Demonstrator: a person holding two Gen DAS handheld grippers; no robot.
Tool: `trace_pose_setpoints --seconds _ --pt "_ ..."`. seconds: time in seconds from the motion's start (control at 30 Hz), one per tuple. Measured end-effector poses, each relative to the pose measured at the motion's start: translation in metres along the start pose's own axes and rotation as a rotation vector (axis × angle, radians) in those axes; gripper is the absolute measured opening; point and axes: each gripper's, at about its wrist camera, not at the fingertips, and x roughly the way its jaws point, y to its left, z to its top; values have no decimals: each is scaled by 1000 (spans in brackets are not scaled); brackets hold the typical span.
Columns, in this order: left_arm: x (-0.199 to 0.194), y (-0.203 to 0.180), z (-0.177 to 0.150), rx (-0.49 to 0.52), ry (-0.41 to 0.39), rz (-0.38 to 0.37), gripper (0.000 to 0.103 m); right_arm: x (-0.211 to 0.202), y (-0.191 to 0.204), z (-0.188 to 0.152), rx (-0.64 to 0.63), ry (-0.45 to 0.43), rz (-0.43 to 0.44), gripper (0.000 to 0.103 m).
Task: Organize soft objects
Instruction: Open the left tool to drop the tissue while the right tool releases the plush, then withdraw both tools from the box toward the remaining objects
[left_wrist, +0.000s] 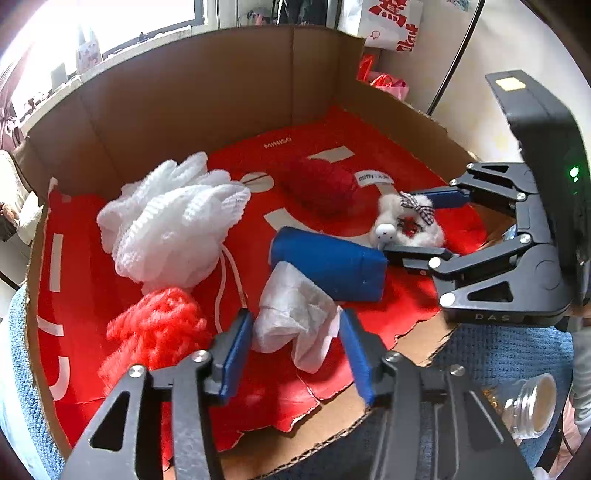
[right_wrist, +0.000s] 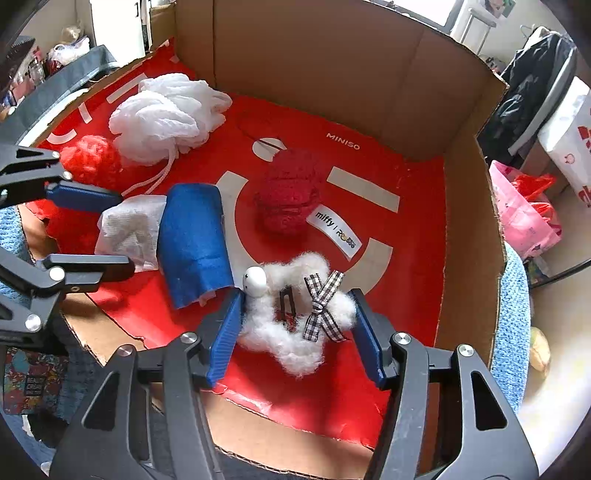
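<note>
A cardboard box (left_wrist: 184, 92) lined with a red paper bag (right_wrist: 413, 229) holds the soft things. A crumpled white tissue (left_wrist: 291, 314) lies between the blue pads of my left gripper (left_wrist: 295, 332), which is open. A white fluffy clip with a checked bow (right_wrist: 295, 332) rests on the lining between the pads of my right gripper (right_wrist: 297, 325), also open, its fluff brushing both pads. A blue cloth roll (left_wrist: 332, 266) lies between the two items. Farther back are a white mesh pouf (left_wrist: 173, 221), a bright red pouf (left_wrist: 155, 332) and a dark red knitted ball (right_wrist: 291, 192).
The box walls rise at the back and sides; its front edge is low and torn. A blue woven cloth (right_wrist: 513, 332) lies under the box. A glass jar (left_wrist: 535, 406) sits outside at the near right. A pink bag (right_wrist: 524, 218) stands beyond the right wall.
</note>
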Motion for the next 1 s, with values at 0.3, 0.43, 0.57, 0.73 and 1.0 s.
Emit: trace_pose_setpoints --seconds 0.3,0.43,0.57,0.73,1.0 --pt "-26 -5 -5 3 -51 13 69 -12 10 -1 -17 -17 -36 62" --pt "-40 -7 -8 -3 -74 24 71 -24 15 -3 -25 -37 -48 69" --pt "-60 -12 -14 -11 -110 40 76 -38 15 -6 -20 -58 -54 69" --pt "-94 -19 -27 -37 -176 58 86 -69 13 -12 -1 -103 -65 71" --pt "-147 -37 -54 -73 -291 96 98 -131 15 -35 50 -201 -60 82"
